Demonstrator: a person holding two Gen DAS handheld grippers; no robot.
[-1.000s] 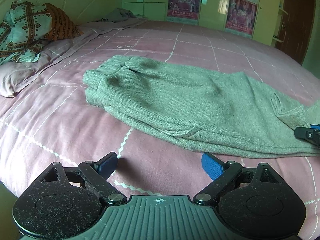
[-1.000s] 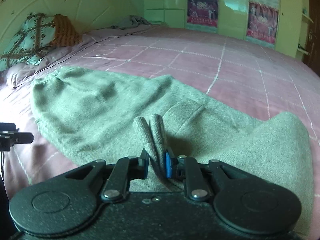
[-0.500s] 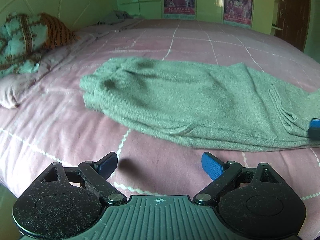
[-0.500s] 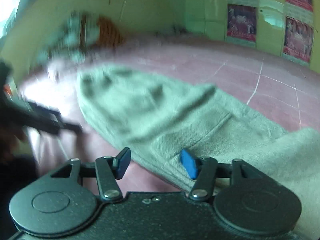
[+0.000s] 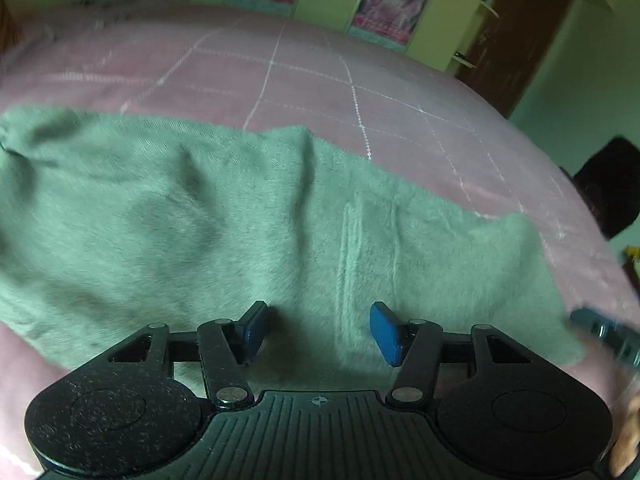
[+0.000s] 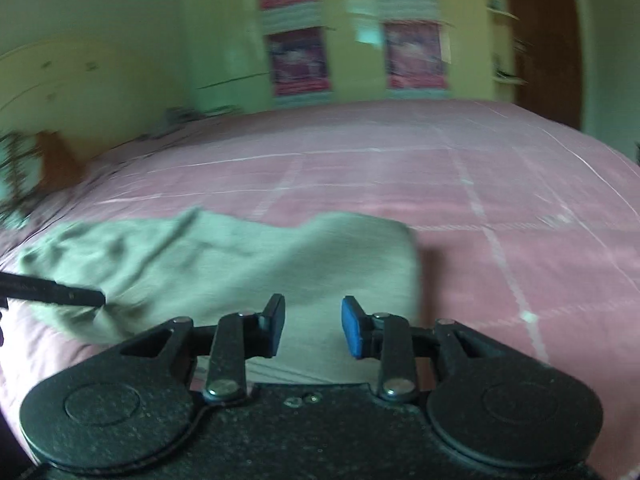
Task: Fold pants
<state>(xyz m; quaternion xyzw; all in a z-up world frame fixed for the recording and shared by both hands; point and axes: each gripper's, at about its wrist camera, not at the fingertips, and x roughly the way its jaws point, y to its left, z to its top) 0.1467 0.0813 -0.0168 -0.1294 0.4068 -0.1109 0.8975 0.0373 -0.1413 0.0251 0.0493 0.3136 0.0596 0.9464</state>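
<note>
Grey-green pants (image 5: 224, 220) lie flat on the pink bedspread (image 5: 360, 92); left gripper (image 5: 318, 330) and right gripper (image 6: 313, 326), jaws narrowing yet empty, should pinch the pants' near edge together.

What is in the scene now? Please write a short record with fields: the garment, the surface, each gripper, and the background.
garment: grey-green pants, lying flat on the bed, folded lengthwise
surface: pink bedspread with white grid lines
left gripper: jaws closing, over the pants near the edge, no cloth pinched between the blue pads
right gripper: jaws closing, over the pants, nothing pinched
background: posters on a green wall, brown door
image quality: both views blurred
</note>
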